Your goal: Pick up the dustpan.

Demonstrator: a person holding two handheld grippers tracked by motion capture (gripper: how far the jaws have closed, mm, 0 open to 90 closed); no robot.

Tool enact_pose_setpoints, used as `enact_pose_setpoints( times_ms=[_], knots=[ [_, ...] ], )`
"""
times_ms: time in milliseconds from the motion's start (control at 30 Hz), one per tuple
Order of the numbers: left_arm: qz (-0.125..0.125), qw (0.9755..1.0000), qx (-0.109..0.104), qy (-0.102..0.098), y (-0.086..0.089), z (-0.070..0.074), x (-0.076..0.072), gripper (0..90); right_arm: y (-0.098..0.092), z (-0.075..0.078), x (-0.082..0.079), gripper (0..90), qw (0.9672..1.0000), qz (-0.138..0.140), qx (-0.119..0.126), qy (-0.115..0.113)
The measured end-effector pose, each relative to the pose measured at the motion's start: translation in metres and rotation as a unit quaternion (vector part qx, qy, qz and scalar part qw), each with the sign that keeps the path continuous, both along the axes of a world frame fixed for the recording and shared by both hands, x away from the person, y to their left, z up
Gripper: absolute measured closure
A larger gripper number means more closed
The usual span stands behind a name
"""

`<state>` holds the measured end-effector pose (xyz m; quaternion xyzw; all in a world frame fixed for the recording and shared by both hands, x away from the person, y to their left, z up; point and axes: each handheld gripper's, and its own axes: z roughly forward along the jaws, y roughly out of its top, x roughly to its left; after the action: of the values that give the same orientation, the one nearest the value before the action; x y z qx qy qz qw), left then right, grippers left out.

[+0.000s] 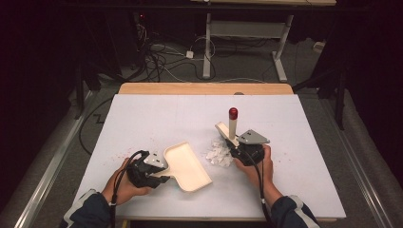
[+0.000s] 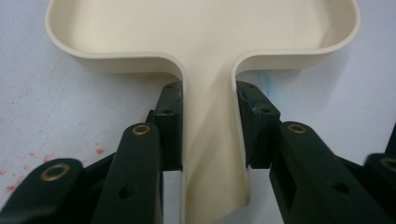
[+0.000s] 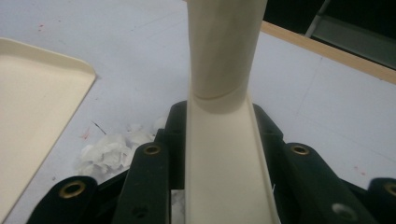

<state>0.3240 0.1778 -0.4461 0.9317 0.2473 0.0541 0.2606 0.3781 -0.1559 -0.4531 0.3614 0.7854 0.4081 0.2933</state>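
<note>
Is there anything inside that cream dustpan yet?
No. The dustpan, held by its handle in the left gripper, looks bare inside. The paper scraps lie on the table beside it, by the brush. The high view shows its whole floor.

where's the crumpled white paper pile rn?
High view: the crumpled white paper scraps lie on the white table, right of centre, between the cream plastic dustpan and the right gripper.
</note>
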Motion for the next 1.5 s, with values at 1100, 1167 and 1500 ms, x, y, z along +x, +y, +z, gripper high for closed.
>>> enact_pose_setpoints(
  times_ms=[1100, 1167, 1500],
  knots=[
    [0.002, 0.9999, 0.002, 0.011, -0.041, -0.003, 0.001, 63.9, 0.039, -0.005, -0.03, 67.0, 0.9985, 0.042, 0.036, 0.005],
    [0.002, 0.9999, 0.001, 0.01, -0.045, -0.002, 0.0, 63.9, 0.042, -0.005, -0.033, 67.1, 0.9982, 0.045, 0.039, 0.005],
    [0.007, 0.9999, 0.004, 0.009, -0.051, -0.002, -0.001, 63.8, 0.061, -0.001, -0.048, 67.2, 0.9963, 0.074, 0.044, 0.006]
  ],
)
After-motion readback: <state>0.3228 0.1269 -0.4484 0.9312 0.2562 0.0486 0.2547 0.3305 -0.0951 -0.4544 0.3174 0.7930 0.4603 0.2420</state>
